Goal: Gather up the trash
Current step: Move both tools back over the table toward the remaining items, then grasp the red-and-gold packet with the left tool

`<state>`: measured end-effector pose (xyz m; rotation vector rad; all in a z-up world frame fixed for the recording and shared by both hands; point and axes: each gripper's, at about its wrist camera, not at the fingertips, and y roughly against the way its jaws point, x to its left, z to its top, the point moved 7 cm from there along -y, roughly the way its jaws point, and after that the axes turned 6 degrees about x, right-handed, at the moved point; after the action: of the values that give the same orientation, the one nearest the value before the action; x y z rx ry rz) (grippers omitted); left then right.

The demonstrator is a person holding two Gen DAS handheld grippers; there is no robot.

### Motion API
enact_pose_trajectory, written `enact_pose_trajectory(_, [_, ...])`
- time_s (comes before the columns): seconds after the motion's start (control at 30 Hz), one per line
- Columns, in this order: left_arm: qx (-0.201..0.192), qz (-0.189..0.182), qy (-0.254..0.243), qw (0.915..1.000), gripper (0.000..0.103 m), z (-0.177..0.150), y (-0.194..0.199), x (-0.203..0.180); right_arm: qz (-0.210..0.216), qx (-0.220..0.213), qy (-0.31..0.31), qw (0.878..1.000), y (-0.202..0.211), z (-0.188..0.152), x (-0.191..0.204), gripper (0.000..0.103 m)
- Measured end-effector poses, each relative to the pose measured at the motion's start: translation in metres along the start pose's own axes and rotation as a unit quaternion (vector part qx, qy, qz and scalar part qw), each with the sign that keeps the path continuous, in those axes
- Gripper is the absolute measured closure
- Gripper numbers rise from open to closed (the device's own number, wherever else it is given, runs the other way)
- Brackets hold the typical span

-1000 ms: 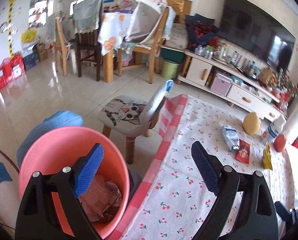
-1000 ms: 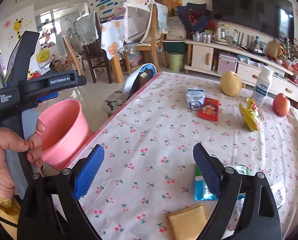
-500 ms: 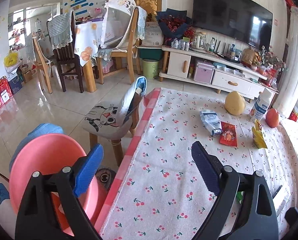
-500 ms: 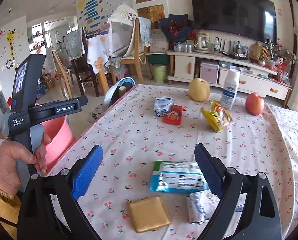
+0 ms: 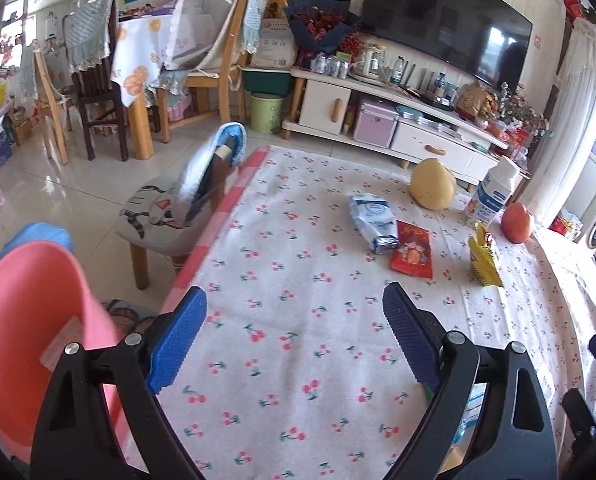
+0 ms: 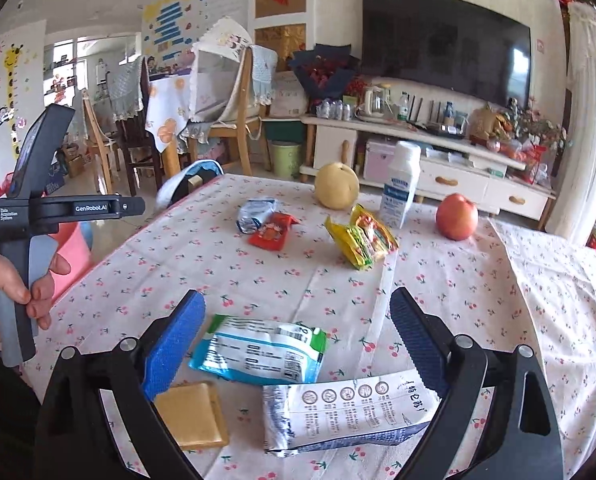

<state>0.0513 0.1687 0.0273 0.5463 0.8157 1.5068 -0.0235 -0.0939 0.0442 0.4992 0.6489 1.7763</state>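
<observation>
5 wrappers [image 6: 260, 356] on table [image 6: 537, 300], 2 claws [image 6: 298, 336] (both agape)

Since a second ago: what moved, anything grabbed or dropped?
Both views swung from the pink plastic bin over the cherry-print tablecloth. The right gripper now frames the blue-and-white wrapper, beside the tan square pad and white printed pouch. The left gripper stays open, empty. Nothing grabbed or dropped; table items unmoved.

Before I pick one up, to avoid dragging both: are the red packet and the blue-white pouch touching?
Touching: in the left wrist view the blue-white pouch overlaps the red packet.
</observation>
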Motion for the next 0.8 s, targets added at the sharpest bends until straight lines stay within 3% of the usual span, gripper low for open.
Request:
enact_pose_trajectory(0.2, [0.030,-0.033,-0.011,0.9989,0.013,0.007,-0.035,-0.039,0.012,0.013,0.001,1.000,-0.010,0.002,-0.003,0.010])
enact_pose_trajectory(0.5, [0.054,-0.026,-0.035,0.9976,0.013,0.042,-0.106,-0.101,0.023,0.004,0.004,1.000,0.000,0.010,-0.011,0.010])
enact_pose_trajectory(0.67, [0.062,0.003,-0.102,0.9929,0.013,0.056,-0.135,-0.134,0.037,0.015,-0.036,0.999,-0.004,0.011,-0.031,0.010])
enact_pose_trajectory(0.8, [0.071,0.042,-0.147,0.9857,0.013,0.064,-0.155,-0.138,0.054,0.025,-0.077,0.995,-0.006,0.011,-0.047,0.010])
